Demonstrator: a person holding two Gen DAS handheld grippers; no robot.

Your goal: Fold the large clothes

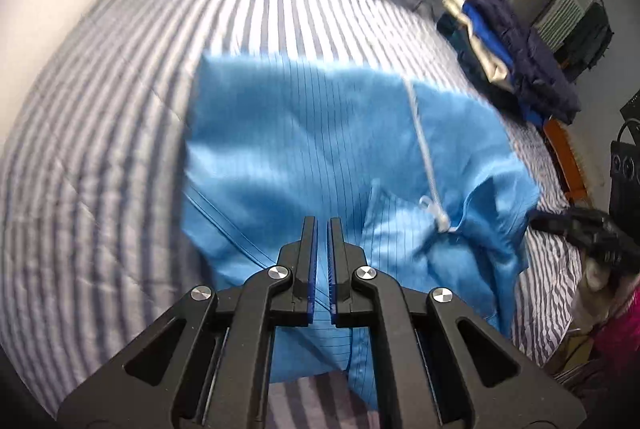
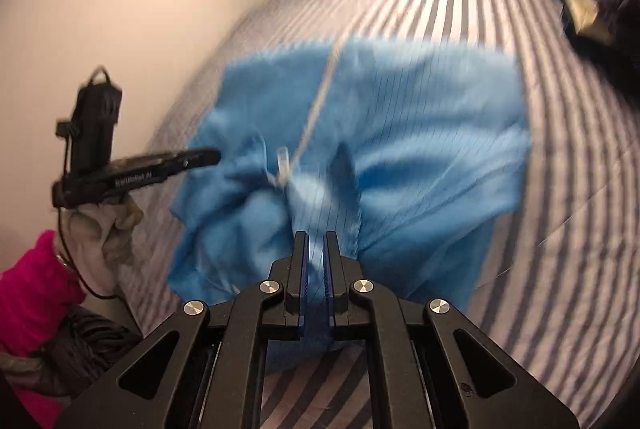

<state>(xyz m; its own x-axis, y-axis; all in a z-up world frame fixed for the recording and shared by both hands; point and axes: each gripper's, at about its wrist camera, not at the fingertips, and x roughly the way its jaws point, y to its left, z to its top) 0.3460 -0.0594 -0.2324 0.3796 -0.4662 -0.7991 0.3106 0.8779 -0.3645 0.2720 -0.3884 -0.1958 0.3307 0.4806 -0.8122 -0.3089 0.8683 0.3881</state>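
blue pinstriped garment [image 1: 312, 133] bunched on striped bedding [image 1: 100, 133], right tool [image 2: 316, 241] pinching its fabric, left tool [image 1: 322, 225] closed, empty

Bright overhead lamp glare, soft shadows, motion blur throughout, strong fisheye bending at dark edges.

One blue garment [image 1: 312, 149] on one striped bed [image 1: 100, 149], one stack of folded clothes [image 1: 508, 57], two claws: left claw [image 1: 322, 225], right claw [image 2: 317, 239]

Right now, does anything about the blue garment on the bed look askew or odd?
Yes. The blue garment lies flat at its far end, but the near end by the white zipper is bunched and crumpled, with cloth pinched in the right claw.
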